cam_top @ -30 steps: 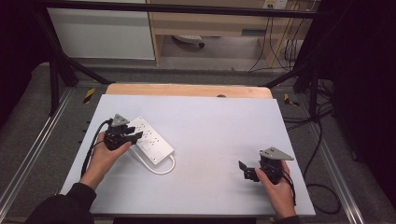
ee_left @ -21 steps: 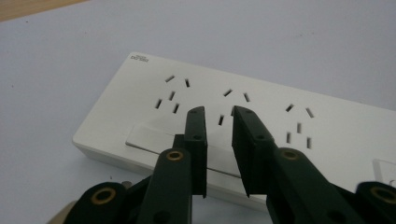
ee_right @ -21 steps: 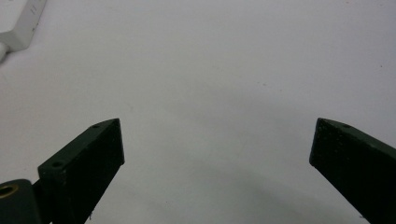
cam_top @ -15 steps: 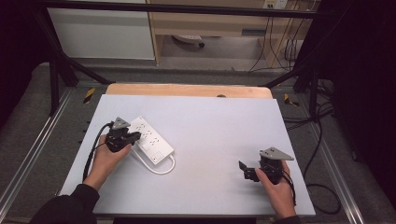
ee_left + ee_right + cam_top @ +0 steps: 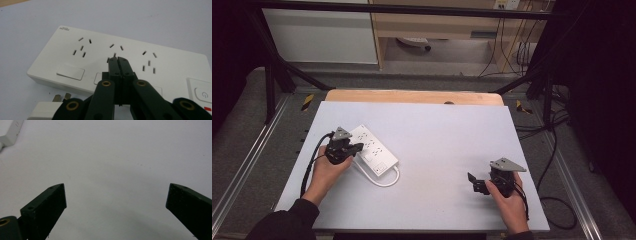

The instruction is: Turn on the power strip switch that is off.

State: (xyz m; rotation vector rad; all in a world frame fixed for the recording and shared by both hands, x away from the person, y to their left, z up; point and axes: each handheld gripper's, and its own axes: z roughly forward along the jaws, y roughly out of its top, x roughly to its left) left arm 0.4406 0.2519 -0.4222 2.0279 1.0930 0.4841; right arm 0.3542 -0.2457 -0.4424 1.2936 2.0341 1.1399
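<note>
White power strip (image 5: 373, 149) lying flat and diagonal on the pale grey table (image 5: 437, 135), toward the left of it, well short of the wooden strip (image 5: 412, 96) along the far edge. Three socket groups in a row on top, rocker switches along the near side, a power button at one end. White cord (image 5: 384, 179) looping out from the strip's near end; white plug (image 5: 46, 110) with bare prongs lying on the table just beside the strip's near long side.

Left gripper (image 5: 117, 59) over the strip's near edge, jaws pressed together with nothing between them, tips just short of the middle socket group; cannot tell whether touching the casing. Seen from above as the left gripper (image 5: 353, 148) held by the left hand (image 5: 326, 172) right at the strip's left side.

Right gripper (image 5: 116, 195) well apart from the strip, toward the table's near right, jaws spread wide over bare surface, gripping nothing. Right hand (image 5: 509, 200) behind it; a corner of the strip at the upper left of the right gripper view.
</note>
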